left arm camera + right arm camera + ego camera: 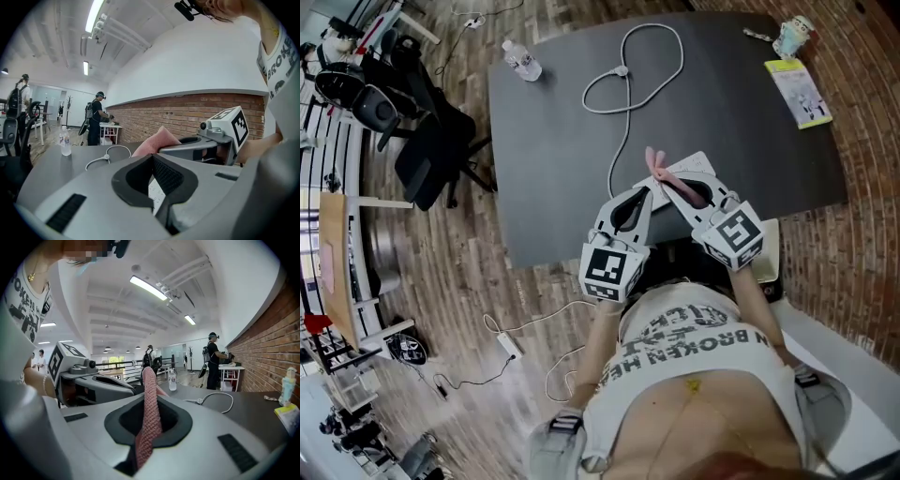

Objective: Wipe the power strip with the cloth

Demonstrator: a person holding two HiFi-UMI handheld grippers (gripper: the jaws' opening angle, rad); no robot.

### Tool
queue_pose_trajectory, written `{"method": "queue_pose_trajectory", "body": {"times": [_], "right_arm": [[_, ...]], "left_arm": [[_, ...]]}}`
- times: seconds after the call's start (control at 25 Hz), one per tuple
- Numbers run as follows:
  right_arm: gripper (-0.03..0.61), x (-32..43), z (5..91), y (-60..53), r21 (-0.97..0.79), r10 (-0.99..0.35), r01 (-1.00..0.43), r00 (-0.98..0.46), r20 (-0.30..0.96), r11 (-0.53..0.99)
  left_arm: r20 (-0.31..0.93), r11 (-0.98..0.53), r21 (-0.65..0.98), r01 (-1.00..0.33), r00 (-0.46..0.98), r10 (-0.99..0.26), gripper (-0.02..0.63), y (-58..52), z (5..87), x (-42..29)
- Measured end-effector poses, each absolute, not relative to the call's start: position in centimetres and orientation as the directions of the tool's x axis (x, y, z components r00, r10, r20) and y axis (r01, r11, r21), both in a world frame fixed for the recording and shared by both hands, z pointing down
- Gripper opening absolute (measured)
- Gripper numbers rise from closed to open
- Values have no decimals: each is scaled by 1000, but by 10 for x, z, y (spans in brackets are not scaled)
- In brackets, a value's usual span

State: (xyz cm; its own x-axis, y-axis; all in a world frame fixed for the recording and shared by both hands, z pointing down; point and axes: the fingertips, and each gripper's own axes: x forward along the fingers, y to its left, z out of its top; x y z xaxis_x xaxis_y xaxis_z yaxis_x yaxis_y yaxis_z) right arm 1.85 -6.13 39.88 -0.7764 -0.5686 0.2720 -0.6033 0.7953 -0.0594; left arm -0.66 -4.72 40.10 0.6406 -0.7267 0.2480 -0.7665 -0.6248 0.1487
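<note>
Pink cloth [149,413] of coarse, knobbly weave, matt. Smooth matt grey plastic on left gripper [153,157], with black, finely ribbed pads on its fingers [169,176]. Dark, smooth, matt worktop [553,169]. Worn wooden planks for floor [459,272]. Rough red brick wall [178,112]. Clear glossy plastic bottle [522,61].

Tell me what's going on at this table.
A person holds a two-jaw gripper in each hand over the near edge of a dark table. The right gripper is clamped on a pink cloth, just above the white power strip, whose cable loops across the table. The left gripper is shut on nothing, beside the right one. Whether the cloth touches the strip is unclear.
</note>
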Motion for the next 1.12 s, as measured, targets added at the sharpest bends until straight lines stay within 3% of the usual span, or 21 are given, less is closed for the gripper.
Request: {"method": "queue_pose_trajectory", "body": {"times": [0.6,0.96,1.12], "right_arm": [[17,3,442,-74,-72,-499,-562,-779,379,824],[17,-11,487,-82,-102,-439,-541,-766,469,835],[17,-14,504,-84,-104,-411,-526,-759,505,844]], "left_arm": [[306,-562,183,-807,590,-747,8,-51,435,-23],[425,-521,211,-827,558,-713,12,-48,495,-33],[475,-507,239,-828,555,-682,46,-45,528,-34]]}}
